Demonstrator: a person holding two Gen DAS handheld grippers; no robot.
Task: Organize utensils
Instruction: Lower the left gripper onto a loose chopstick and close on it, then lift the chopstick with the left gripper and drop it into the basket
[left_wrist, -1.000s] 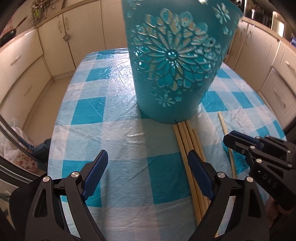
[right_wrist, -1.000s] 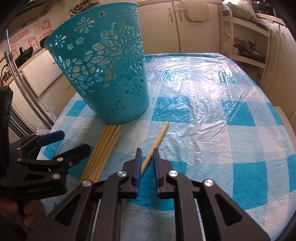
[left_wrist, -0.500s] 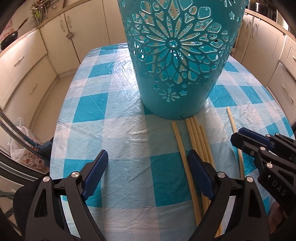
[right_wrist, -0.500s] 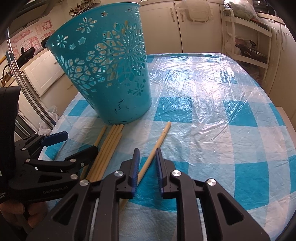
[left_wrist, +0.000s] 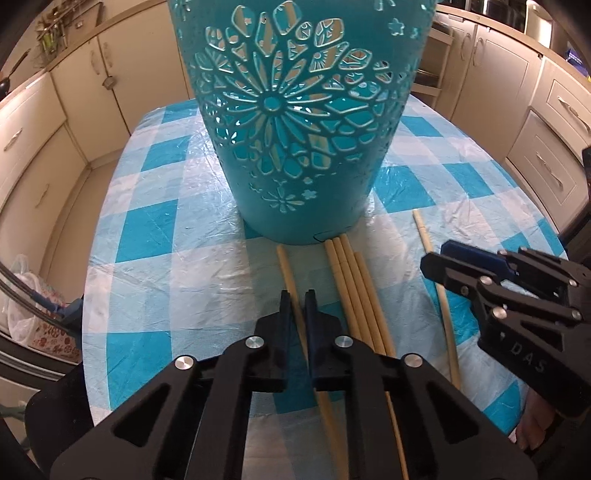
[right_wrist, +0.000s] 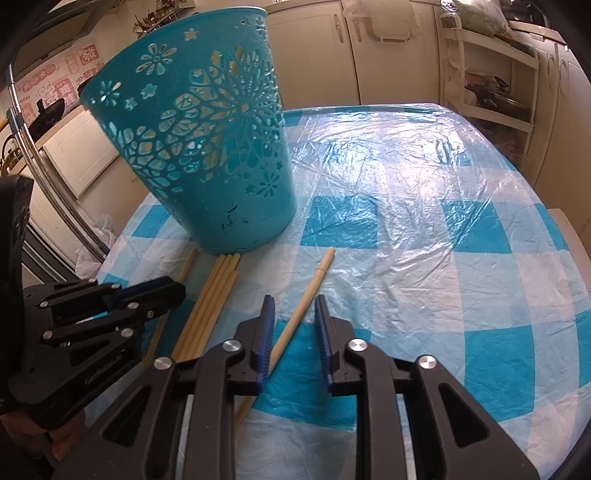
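Left tongs (left_wrist: 298, 301) just clamped the lone chopstick (left_wrist: 286, 269); right tongs (right_wrist: 293, 314) eased apart.

A second ago left was wide open, right nearly closed. Now left is clenched on the stick lying left of the bundle of four (left_wrist: 354, 291), so pickup looks underway. Right sits released over the stray chopstick (right_wrist: 306, 295), not gripping. All sticks are pale bamboo, flat on the checked worktop (right_wrist: 443, 258), tips near the teal basket (left_wrist: 295, 129).
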